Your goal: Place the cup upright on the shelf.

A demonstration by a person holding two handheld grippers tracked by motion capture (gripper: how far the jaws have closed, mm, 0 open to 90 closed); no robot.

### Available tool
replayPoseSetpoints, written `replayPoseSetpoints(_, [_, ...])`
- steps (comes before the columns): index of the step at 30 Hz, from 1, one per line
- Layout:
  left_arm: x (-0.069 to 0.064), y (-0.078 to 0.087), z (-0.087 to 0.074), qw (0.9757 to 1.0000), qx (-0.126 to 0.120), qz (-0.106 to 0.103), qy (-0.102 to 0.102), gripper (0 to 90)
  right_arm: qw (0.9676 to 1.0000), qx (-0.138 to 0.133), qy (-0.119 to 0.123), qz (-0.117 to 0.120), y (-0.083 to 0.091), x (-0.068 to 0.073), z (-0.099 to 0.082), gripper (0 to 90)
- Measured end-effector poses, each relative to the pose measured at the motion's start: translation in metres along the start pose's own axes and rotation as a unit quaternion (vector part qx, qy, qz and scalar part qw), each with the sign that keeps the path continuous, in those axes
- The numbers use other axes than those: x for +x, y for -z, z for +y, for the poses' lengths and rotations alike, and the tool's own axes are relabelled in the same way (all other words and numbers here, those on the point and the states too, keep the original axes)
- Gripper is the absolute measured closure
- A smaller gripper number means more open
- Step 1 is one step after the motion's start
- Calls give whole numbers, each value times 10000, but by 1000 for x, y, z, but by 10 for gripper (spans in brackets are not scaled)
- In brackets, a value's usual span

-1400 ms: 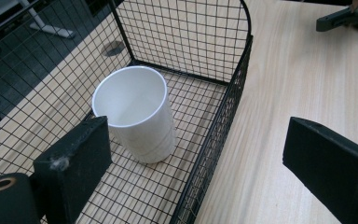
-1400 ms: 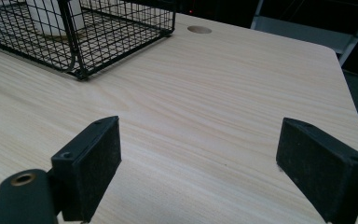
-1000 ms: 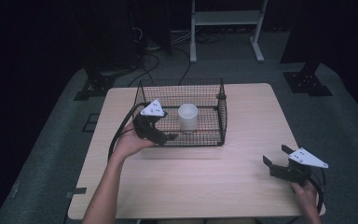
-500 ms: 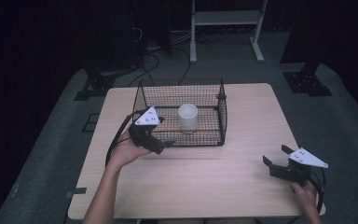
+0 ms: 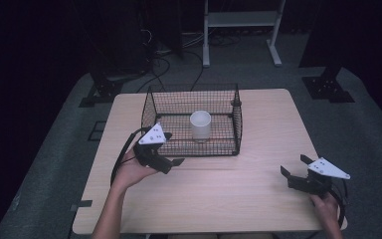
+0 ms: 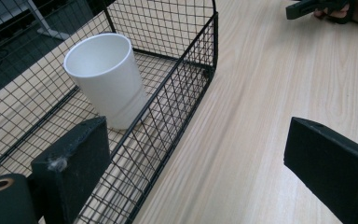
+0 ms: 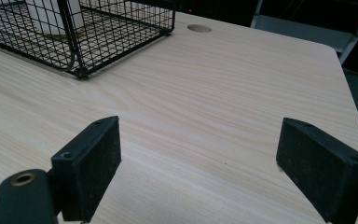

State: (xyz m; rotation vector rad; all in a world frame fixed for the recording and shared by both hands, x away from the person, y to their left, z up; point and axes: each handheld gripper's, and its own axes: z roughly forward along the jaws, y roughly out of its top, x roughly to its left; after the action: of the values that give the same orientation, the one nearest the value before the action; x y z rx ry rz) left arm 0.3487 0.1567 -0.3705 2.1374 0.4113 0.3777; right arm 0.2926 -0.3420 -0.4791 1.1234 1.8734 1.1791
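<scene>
On the pale wooden table, the left gripper hovers just outside the near left corner of the black wire-mesh basket, its jaws spread wide with nothing between them. Inside the basket, the white plastic cup stands upright on the mesh floor, near the middle. Well apart, by the table's near right corner, the right gripper sits low over bare wood, jaws likewise apart and empty.

Dark room, grey floor, pale wood table, maybe white rack behind.
</scene>
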Motion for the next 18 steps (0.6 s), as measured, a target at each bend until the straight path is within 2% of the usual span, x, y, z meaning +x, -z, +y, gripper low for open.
replayPoseSetpoints(6, [-4,5,-7,10000,-42,11,64,64,10000,4,-3,-5,0,0,0,131])
replayPoseSetpoints(8, [-5,6,-8,10000,6,15,57,63,10000,1,-4,-13,0,0,0,131])
replayPoseSetpoints(11, [-9,8,-9,10000,-76,41,23,63,10000,1,0,-8,0,0,0,131])
replayPoseSetpoints(15, [-12,11,-16,9998,-161,50,116,63,10000,-4,5,-10,0,0,0,131])
replayPoseSetpoints(18, [-16,12,-20,9998,-123,66,126,63,10000,-6,10,-11,0,0,0,131])
